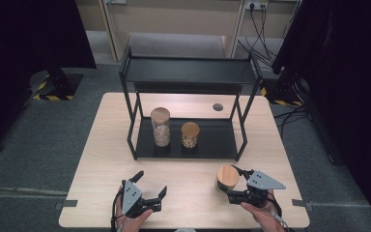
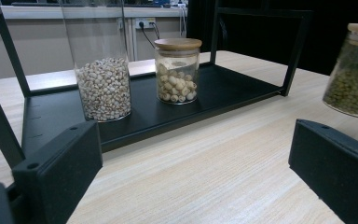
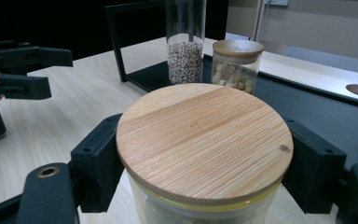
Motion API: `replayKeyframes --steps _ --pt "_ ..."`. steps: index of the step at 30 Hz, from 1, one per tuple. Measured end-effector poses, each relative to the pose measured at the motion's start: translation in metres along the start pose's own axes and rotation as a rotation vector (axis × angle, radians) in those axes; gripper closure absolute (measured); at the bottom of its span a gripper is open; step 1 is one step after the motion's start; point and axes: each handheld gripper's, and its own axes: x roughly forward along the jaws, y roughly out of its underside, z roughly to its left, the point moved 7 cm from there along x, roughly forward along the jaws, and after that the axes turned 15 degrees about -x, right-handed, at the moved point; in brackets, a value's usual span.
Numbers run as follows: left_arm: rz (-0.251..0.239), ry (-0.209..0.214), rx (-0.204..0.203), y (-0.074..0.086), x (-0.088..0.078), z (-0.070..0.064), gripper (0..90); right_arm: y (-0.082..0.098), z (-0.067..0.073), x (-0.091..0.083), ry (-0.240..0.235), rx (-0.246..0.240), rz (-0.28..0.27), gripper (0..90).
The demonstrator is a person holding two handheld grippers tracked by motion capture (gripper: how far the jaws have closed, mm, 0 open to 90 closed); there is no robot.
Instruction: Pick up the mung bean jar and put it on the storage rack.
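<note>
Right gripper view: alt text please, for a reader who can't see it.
The right tool is shut on a glass jar with a round wooden lid, its black jaws pressing either side just under the lid. Behind it, two more jars, a tall one and a short one, stand on a black rack's lower shelf.

The right gripper (image 1: 233, 186) has its jaws clamped tight, pointing left toward the left gripper (image 1: 150, 186), whose jaws stand wide apart.

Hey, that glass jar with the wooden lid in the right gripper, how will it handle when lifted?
The jar is smooth glass, so it may slip and would likely break if dropped. Its green beans probably make it fairly heavy. The right gripper clamps just under the lid.
</note>
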Motion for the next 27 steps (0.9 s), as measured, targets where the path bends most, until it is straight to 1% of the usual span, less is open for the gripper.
replayKeyframes --steps 12,27 --pt "0.002 -0.001 -0.001 0.0 0.0 0.0 2.0 -0.008 -0.012 0.018 0.018 0.015 0.008 23.9" --pt "0.001 -0.001 -0.003 0.0 0.0 0.001 2.0 -0.021 -0.026 0.043 0.058 0.009 0.024 23.9"
